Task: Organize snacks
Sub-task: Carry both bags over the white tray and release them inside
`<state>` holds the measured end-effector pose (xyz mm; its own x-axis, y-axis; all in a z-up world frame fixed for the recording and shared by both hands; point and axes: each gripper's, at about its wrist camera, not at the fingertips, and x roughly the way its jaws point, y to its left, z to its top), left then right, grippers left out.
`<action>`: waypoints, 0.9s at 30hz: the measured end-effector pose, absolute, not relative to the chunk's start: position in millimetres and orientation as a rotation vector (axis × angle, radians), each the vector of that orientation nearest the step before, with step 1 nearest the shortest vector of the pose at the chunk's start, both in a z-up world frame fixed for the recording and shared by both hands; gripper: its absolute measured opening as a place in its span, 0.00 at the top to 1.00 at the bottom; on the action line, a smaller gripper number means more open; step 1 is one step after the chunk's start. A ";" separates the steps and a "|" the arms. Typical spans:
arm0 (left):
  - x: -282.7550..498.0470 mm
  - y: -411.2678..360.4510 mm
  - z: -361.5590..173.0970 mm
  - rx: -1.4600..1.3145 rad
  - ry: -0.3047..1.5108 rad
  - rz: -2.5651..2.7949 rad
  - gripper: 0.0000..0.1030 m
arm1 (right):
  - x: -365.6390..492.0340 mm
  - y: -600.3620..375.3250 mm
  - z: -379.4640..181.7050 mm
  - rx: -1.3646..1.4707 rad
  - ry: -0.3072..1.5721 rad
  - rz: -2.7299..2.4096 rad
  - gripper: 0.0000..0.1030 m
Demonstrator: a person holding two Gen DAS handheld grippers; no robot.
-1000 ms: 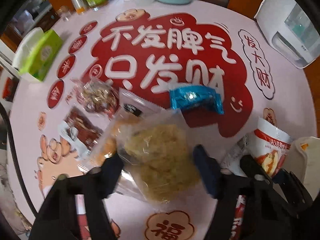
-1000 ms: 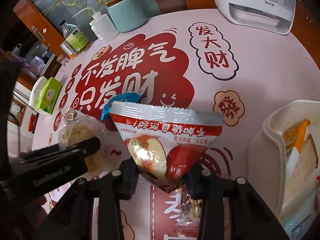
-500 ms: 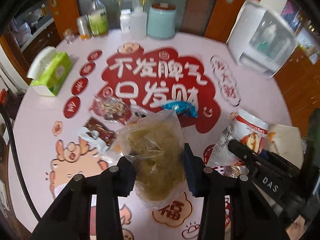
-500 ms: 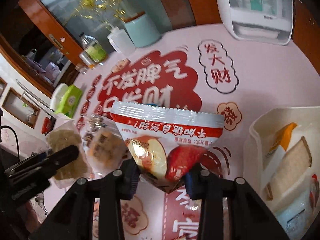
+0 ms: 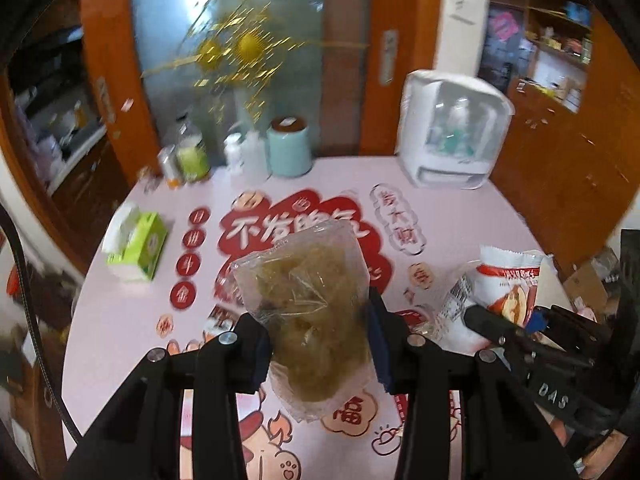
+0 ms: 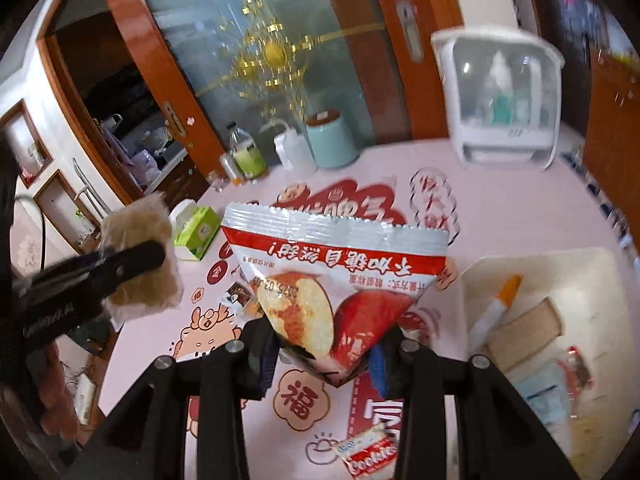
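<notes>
Pink table point(image 5: 120, 312), red print; tissue box point(image 5: 138, 252) at 9 o'clock, white appliance point(image 5: 452, 136) at 1 o'clock. Left gripper point(image 5: 320, 344) — clamped on clear bag point(image 5: 308, 292), held above the table. Right gripper point(image 6: 324, 356) — clamped on red pouch point(image 6: 332, 272), lifted; tray point(image 6: 592, 280) at 3 o'clock, cookie packet point(image 6: 368, 452) at 6 o'clock.

Evenly lit indoors, soft and shadowless on the pink printed tabletop point(image 5: 120, 312). Brightest at twelve o'clock, from the frosted glass door panel point(image 6: 256, 32). Motion-smeared toward the rim, especially the white plastic cabinet point(image 6: 504, 100) at two o'clock. Barrel-bent edges, black corners.
</notes>
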<state>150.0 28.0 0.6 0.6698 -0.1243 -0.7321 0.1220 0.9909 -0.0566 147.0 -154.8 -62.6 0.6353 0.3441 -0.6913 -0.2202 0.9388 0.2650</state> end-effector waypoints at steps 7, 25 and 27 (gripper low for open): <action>143.1 -31.3 29.6 0.056 0.747 -0.294 0.61 | 107.1 -194.8 -30.1 0.148 0.707 0.208 0.64; 147.6 -219.4 15.6 0.196 0.777 -0.647 0.61 | 46.9 -345.9 -23.1 0.229 0.685 -0.174 0.63; 153.4 -237.1 3.8 0.208 0.807 -0.663 0.61 | 49.6 -350.1 -36.3 0.229 0.735 -0.187 0.63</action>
<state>153.4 -237.1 3.8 0.5044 -0.4686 -0.7253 0.6208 0.7806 -0.0726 49.6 -350.1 -36.3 0.7274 -0.0881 -0.6806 0.2477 0.9586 0.1407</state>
